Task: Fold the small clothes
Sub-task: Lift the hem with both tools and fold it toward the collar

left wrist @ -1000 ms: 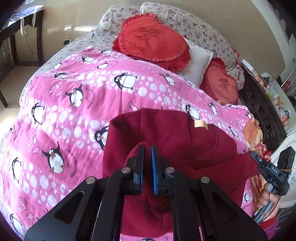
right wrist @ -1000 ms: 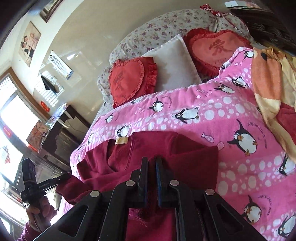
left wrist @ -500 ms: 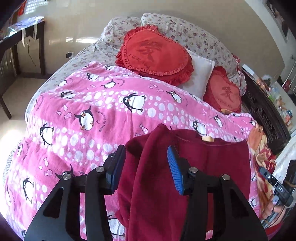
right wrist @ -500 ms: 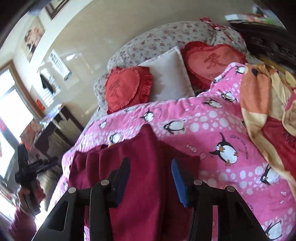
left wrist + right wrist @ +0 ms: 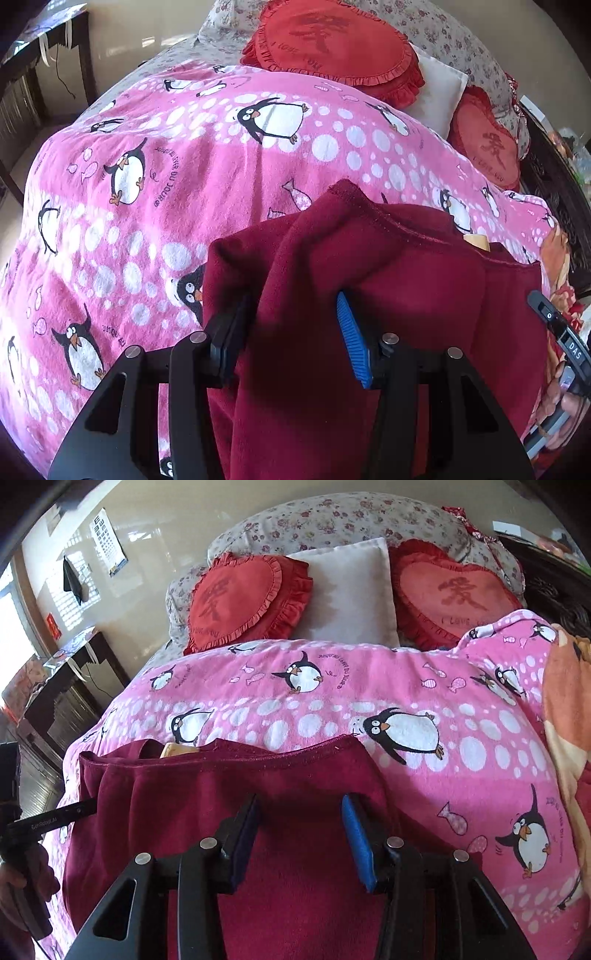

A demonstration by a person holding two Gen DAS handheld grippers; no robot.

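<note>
A dark red fleece garment lies folded on the pink penguin blanket; its top edge with a tan label faces the pillows. It also shows in the right wrist view. My left gripper is open, its fingers either side of a raised fold of the garment. My right gripper is open just above the garment's right part. The other gripper's body shows at the right edge of the left wrist view and at the left edge of the right wrist view.
Red heart cushions and a white pillow lie at the head of the bed. An orange cloth lies at the right on the blanket. A dark wooden desk stands left of the bed.
Both grippers have opened and let go of the garment, which has been laid over in a fold on the blanket. Both cameras have moved in closer to it.
</note>
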